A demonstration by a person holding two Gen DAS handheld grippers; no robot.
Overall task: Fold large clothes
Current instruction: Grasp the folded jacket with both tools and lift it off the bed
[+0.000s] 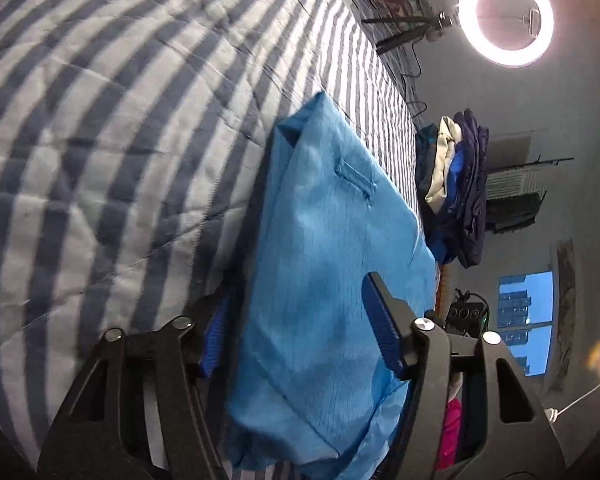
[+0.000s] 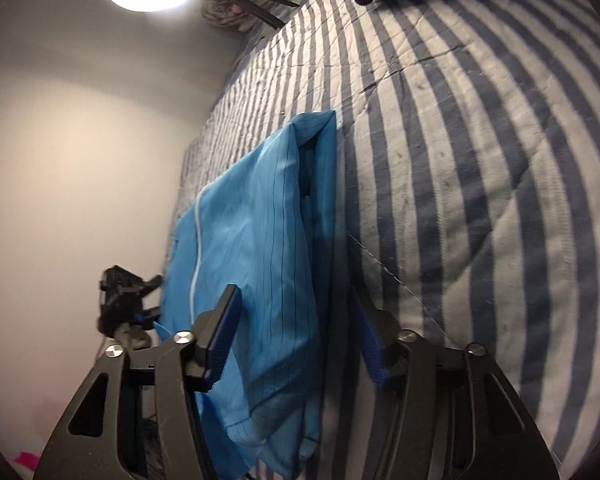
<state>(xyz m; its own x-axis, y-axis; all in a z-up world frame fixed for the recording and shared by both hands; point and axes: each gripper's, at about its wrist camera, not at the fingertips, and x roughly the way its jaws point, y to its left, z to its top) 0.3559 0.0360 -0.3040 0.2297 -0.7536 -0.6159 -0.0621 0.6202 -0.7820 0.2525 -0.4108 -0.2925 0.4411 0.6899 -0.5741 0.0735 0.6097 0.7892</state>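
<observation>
The light-blue pinstriped cloth garment [image 1: 324, 264] lies partly folded on the blue-and-white striped quilted bed [image 1: 112, 128]. Left gripper [image 1: 300, 328] and right gripper [image 2: 296, 336] straddle its edge, fingers spread, not pinching. Best to clamp all layers evenly before folding.

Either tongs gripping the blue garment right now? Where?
Neither. The folded light-blue fabric garment lies between the open jaws of the left tongs and right tongs, near its end; pads not pressing.
</observation>
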